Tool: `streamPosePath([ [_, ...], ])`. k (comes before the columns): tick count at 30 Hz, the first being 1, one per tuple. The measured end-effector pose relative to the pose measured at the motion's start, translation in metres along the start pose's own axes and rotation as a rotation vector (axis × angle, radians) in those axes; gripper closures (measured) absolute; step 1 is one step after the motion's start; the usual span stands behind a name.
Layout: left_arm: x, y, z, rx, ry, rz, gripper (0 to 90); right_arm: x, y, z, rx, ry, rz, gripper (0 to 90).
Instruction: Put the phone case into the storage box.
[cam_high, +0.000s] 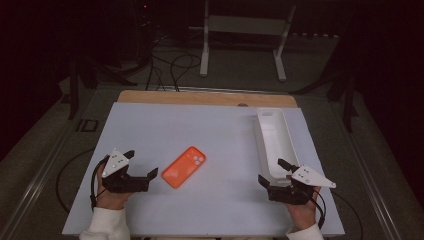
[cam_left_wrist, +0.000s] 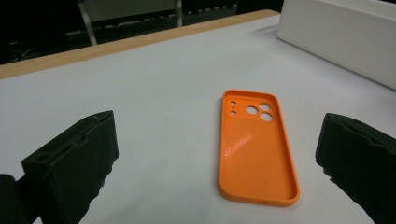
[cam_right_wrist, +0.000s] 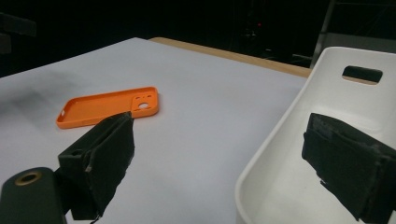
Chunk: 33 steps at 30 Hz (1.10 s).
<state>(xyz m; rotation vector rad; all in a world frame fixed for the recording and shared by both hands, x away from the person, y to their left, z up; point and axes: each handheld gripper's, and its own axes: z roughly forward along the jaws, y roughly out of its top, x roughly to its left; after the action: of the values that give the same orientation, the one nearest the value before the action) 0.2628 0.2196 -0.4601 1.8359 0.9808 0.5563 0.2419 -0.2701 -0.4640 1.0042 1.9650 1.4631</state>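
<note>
Jaws wide apart, both grippers, holding nil

- The left claw (cam_high: 142, 164) sits at the lower left of the high view, jaws spread wide, nothing between them.
- The right claw (cam_high: 273, 171) sits at the lower right, jaws likewise wide apart.
- Both hands come in from the bottom edge, in white sleeves.

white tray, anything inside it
Nothing shows inside the white tray: its visible floor is bare in the high view. The right gripper hangs over the near end, open, one jaw inside the rim, hiding that part of the floor.
</note>
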Motion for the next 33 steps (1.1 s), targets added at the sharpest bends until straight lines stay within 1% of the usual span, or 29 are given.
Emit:
streamPosePath([
  [2,0.000,0.001,0.001,0.010,-0.001,0.000,0.0,-0.001,0.001,-0.001,-0.002,-0.004,0.003,9.1],
  [5,0.000,0.003,0.002,0.030,-0.014,-0.011,0.0,-0.003,0.002,-0.002,-0.002,-0.009,0.002,9.1],
  [10,-0.004,0.009,0.006,0.057,-0.027,0.000,0.0,-0.007,0.003,-0.003,-0.008,-0.016,-0.001,9.1],
  [15,-0.007,0.015,0.013,0.093,-0.029,0.019,0.0,-0.011,0.002,-0.003,-0.007,-0.022,-0.005,9.1],
  [18,-0.009,0.017,0.017,0.123,-0.031,0.032,0.0,-0.012,0.002,-0.004,-0.004,-0.023,-0.003,9.1],
  [22,-0.011,0.019,0.025,0.164,-0.040,0.036,0.0,-0.013,0.000,-0.004,-0.003,-0.028,-0.003,9.1],
  [26,-0.013,0.019,0.034,0.208,-0.037,0.042,0.0,-0.014,-0.001,-0.005,-0.003,-0.029,-0.001,9.1],
  [27,-0.013,0.019,0.034,0.208,-0.037,0.042,0.0,-0.014,-0.001,-0.005,-0.003,-0.029,-0.001,9.1],
  [28,-0.013,0.018,0.038,0.229,-0.042,0.044,0.0,-0.014,-0.001,-0.005,-0.003,-0.029,-0.001,9.1],
  [33,-0.015,0.017,0.046,0.271,-0.043,0.049,0.0,-0.013,-0.002,-0.004,-0.002,-0.029,0.004,9.1],
])
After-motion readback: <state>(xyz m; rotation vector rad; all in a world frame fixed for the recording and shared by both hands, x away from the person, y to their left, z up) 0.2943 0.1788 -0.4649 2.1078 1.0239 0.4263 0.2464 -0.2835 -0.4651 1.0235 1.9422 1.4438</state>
